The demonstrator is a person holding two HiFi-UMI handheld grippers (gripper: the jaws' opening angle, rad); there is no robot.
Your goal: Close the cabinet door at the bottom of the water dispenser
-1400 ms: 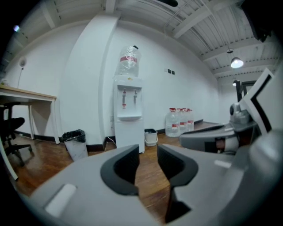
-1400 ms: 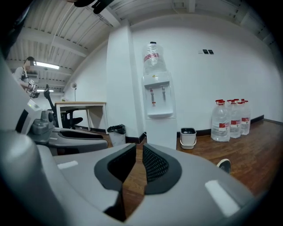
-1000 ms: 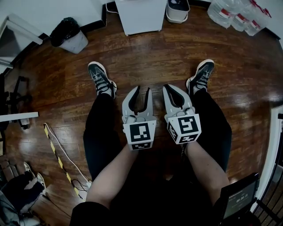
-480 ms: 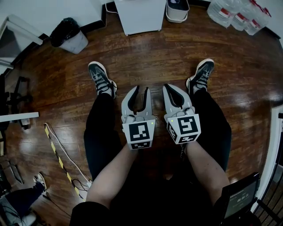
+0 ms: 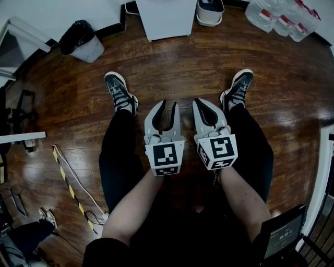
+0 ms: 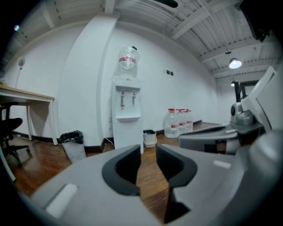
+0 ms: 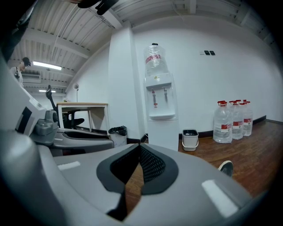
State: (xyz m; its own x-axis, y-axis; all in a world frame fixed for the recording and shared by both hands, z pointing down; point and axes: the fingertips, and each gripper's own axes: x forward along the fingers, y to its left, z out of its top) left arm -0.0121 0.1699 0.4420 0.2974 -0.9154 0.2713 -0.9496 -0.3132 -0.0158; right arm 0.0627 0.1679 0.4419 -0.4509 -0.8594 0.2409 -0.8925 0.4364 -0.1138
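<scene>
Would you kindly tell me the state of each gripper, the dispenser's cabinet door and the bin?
left gripper: open, nothing between its jaws.
right gripper: shut, empty.
cabinet door: looks shut, flush with the water dispenser front.
trash bin: upright, lined with a black bag.

The white water dispenser (image 6: 127,110) stands upright against the wall (image 6: 185,92), an inverted bottle (image 6: 127,62) on top; its bottom cabinet door (image 6: 128,134) looks flush, shut.

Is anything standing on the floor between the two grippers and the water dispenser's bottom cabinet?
Nothing visible. Only bare wooden floor lies between the left gripper, the right gripper and the water dispenser. The trash bin and the white bucket stand beside it, not in front.
</scene>
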